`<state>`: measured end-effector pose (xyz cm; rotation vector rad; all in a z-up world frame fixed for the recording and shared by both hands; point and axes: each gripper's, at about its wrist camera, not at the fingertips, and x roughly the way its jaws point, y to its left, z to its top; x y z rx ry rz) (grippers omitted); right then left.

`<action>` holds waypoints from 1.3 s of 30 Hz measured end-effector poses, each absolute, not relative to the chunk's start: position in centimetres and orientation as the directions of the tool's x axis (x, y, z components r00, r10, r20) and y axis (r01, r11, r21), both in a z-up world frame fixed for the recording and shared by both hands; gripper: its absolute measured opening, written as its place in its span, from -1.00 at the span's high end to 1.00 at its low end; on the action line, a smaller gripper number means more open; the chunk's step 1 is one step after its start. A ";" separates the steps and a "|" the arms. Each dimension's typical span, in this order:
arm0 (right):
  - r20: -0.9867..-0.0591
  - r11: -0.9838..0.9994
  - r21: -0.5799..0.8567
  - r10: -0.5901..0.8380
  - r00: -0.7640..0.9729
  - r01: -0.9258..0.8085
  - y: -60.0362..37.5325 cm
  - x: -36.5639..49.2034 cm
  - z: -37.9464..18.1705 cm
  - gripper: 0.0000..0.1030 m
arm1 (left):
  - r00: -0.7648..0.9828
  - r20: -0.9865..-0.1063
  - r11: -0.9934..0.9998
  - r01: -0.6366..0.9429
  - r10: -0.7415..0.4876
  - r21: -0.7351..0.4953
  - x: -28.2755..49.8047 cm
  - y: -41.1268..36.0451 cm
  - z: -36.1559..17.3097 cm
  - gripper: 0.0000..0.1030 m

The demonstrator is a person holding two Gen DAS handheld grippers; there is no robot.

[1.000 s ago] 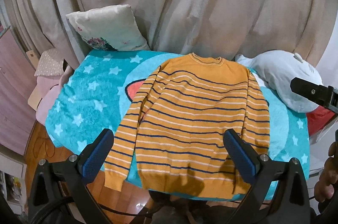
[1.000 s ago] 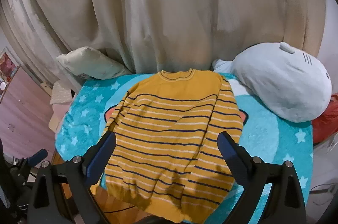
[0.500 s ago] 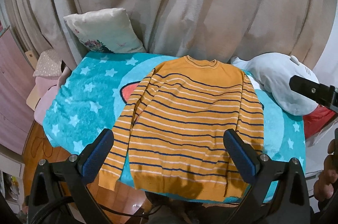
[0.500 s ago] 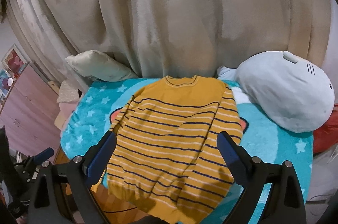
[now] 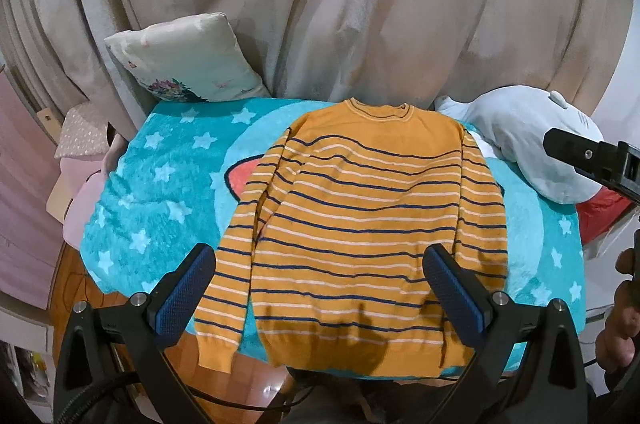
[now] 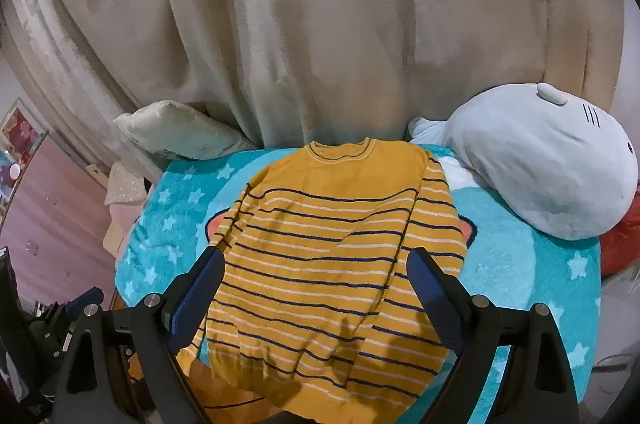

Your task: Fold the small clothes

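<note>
An orange striped sweater point(image 5: 372, 220) is lying flat and face up across the middle of a teal star-patterned blanket point(image 5: 160, 183), which is covering a small table. Its collar is pointing toward the far edge, near the beige curtain point(image 5: 320, 3), and its hem is hanging a little over the near edge. Both sleeves are lying straight down along the body; the sleeve on the left is running past the near edge, its cuff dangling over the wooden floor point(image 5: 256, 376).

The left gripper point(image 5: 320, 298) is hovering above the near edge with its blue-padded fingers point(image 5: 186, 294) spread wide, holding nothing, the sweater's lower half showing between them. The right gripper point(image 6: 316, 298) is hanging likewise over the hem, its jaws standing wide apart and empty, clear of the fabric. Shadows of the tools are falling on the hem.

A grey plush shark point(image 6: 536, 163) is resting at the far right corner of the blanket, just beside the sweater's shoulder. A cream pillow point(image 5: 188, 63) with a flower print is leaning against the curtain at the far left corner. In the left wrist view, part of the other gripper's black frame is showing at the right, with a person's hand point(image 5: 622, 316) gripping below it.
</note>
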<state>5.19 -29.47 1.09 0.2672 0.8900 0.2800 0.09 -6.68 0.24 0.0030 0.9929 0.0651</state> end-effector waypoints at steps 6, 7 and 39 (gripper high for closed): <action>-0.739 0.927 0.364 0.349 0.576 -0.093 -27.6 5.8 0.3 -0.81 | 0.510 -0.859 0.999 -0.041 0.048 0.031 0.9 -3.9 -0.8 -1.00; -0.742 0.927 0.363 0.349 0.573 -0.094 -27.0 5.8 0.2 -0.79 | 0.505 -0.862 0.999 -0.045 0.045 0.026 1.0 -3.3 -1.0 -1.00; -0.820 0.927 0.370 0.359 0.445 -0.066 -14.9 5.1 -2.7 -0.58 | 0.434 -0.899 0.998 0.047 -0.055 -0.039 0.9 8.2 -7.5 -1.00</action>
